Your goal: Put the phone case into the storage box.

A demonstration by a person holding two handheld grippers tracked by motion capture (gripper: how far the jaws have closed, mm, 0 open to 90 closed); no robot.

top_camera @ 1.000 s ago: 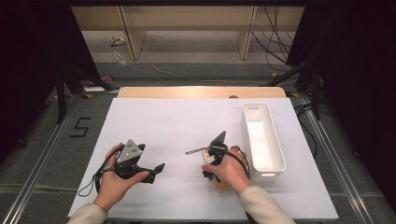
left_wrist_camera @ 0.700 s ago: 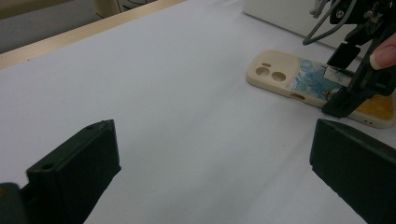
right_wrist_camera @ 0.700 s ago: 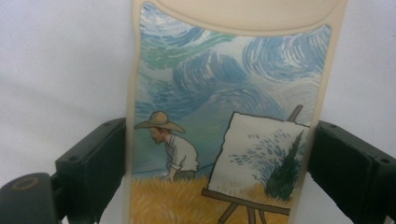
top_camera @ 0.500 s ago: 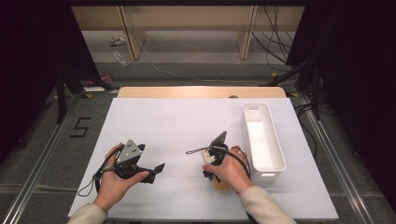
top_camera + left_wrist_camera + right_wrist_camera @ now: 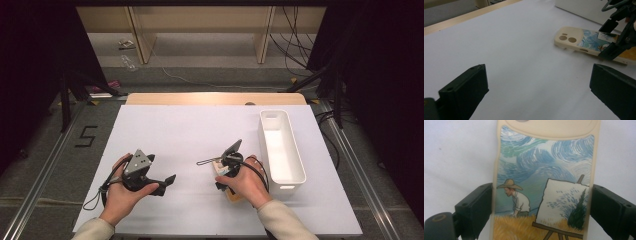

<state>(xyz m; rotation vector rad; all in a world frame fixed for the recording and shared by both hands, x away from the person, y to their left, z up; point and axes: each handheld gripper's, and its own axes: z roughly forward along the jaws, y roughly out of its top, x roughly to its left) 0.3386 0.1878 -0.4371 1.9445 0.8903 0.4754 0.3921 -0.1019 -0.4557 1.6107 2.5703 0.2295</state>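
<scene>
We see a phone case (image 5: 231, 186) lying flat on the white counter (image 5: 190, 135), in the lower middle of the high view, just left of a white bin (image 5: 281, 146). The case is cream-edged with a painted scene: a man in a straw hat, an easel, swirling blue sky.

Our right tongs (image 5: 541, 205) straddle the case. In the right gripper view the 2 black jaws stand on either side of it near its lower half, the left jaw touching or almost touching the case's edge, the right jaw just beside the other edge. We cannot tell whether the pads press on it. The case rests on the counter, its camera end toward the top of that frame.

Our left tongs (image 5: 536, 92) are wide open with nothing between the jaws; bare counter lies between them. In the left gripper view the case (image 5: 594, 43) sits in the upper right, with the right tongs over its far end. In the high view the left tongs (image 5: 165, 182) rest low at lower left, well apart from the case.
</scene>
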